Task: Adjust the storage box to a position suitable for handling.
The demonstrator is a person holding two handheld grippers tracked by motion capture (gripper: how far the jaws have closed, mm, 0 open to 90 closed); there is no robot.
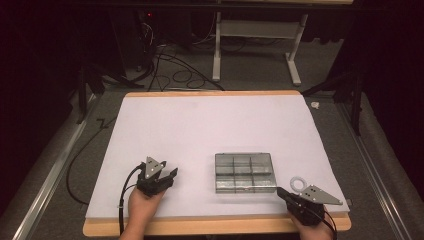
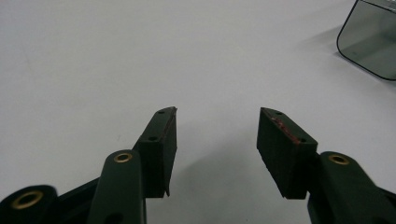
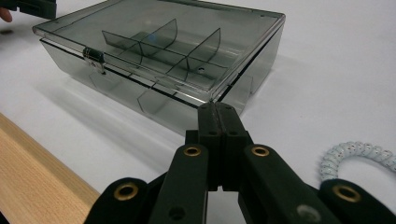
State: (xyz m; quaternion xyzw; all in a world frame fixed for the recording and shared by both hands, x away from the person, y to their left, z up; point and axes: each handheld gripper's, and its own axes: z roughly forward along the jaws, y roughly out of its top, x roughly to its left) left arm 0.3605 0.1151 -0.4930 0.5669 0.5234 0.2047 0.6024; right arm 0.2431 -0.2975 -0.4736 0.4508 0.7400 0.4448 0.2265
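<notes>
A: Right, quick pass. Your right gripper (image 3: 218, 109) has its jaws pressed together with nothing between them, tips just at the near corner of the clear compartment box (image 3: 161, 60). The box sits on the white worktop (image 1: 200, 125), right of centre and toward your edge, lid down, latch (image 3: 95, 57) on the front wall.

B: Left side?

A: Your left gripper (image 2: 217, 133) has its jaws spread about halfway, nothing held, over bare worktop. The box corner (image 2: 371, 39) is well off to its right in the left gripper view.

B: Risks?

A: Mainly the box skating. It looks light and empty, and the surface looks smooth. If you poke the latch with the closed right jaws and the left isn't bracing, I'd expect the box to slide away or spin instead of popping open.

B: Anything else?

A: The coiled white ring (image 1: 298, 183) lies just beside your right gripper. Swing that hand outward and you'll likely knock it toward the edge. Also your right hand (image 1: 312, 227) is right at the wooden front edge (image 3: 32, 168), so dragging the box back toward you could tip it off. Can't tell whether the latch is fully snapped shut.
</notes>
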